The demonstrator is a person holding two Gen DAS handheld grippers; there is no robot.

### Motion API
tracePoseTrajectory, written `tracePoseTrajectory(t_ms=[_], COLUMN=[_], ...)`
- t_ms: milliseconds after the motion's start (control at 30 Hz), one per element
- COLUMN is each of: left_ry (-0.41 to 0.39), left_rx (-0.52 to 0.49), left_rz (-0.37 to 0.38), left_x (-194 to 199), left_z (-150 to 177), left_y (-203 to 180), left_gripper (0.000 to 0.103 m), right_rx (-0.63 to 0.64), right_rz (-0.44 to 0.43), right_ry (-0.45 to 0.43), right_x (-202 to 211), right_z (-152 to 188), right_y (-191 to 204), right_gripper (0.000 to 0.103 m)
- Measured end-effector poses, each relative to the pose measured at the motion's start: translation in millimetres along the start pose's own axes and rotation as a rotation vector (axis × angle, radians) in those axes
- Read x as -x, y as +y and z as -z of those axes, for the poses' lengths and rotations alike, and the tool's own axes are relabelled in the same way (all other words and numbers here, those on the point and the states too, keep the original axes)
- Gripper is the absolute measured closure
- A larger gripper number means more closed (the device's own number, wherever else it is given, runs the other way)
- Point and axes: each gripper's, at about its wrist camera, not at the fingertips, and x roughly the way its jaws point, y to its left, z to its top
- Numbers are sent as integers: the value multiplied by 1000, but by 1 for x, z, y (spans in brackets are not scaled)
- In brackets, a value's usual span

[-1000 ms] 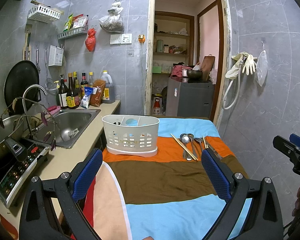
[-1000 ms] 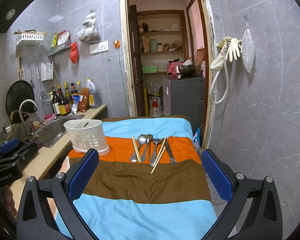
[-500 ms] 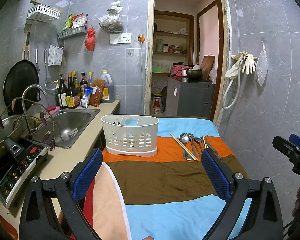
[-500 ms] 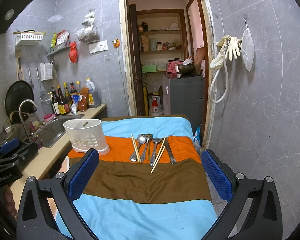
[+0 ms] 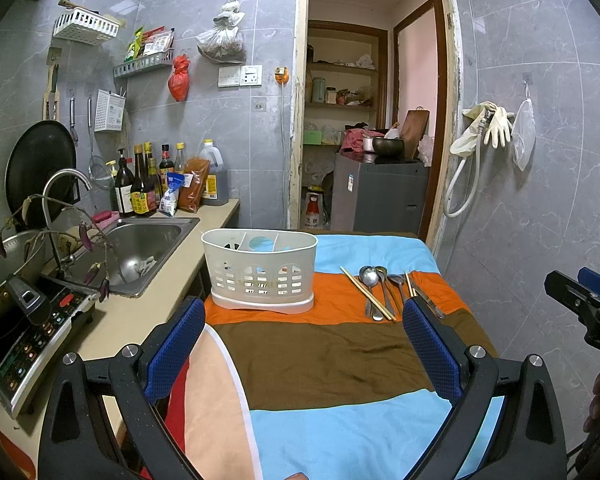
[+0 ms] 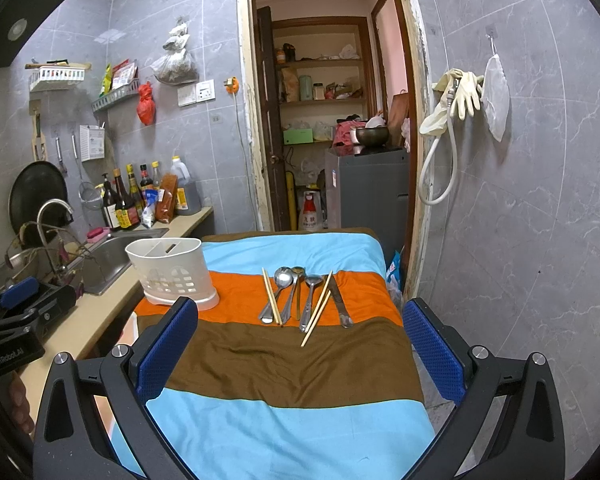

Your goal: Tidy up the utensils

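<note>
A white slotted utensil caddy [image 5: 260, 270] [image 6: 172, 272] stands on the orange stripe of the striped cloth, at the table's left side. To its right lie several utensils in a row: spoons [image 6: 282, 284] [image 5: 370, 280], two pairs of chopsticks [image 6: 319, 307], and a knife [image 6: 339, 304]. My left gripper [image 5: 304, 344] hovers open over the brown stripe, short of the caddy and utensils. My right gripper [image 6: 300, 344] is open too, held back over the brown stripe in front of the utensils. Nothing sits between either pair of fingers.
The striped cloth [image 6: 292, 364] covers the table. Left of it runs a counter with a sink [image 5: 148, 248], a faucet, bottles [image 5: 140, 188] and an induction cooker [image 5: 24, 332]. A grey wall is close on the right. A doorway with a grey cabinet [image 6: 366, 192] lies beyond.
Both grippers have barely shifted; the views hold almost the same. Nothing was picked up or moved.
</note>
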Motion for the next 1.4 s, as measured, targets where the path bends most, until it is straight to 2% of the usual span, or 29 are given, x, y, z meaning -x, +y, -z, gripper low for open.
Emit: tracePoseTrajectory(t_ms=[1033, 1400], left_ry=[8, 6], left_rx=[0, -6], left_rz=[6, 13], left_x=[-5, -8], left_z=[4, 6], left_y=[-5, -7], left_gripper=[6, 6], right_rx=[-2, -1], right_rz=[2, 17], right_ry=[7, 14], right_x=[1, -12], right_z=[-8, 4], right_y=[1, 0], right_gripper=[0, 0])
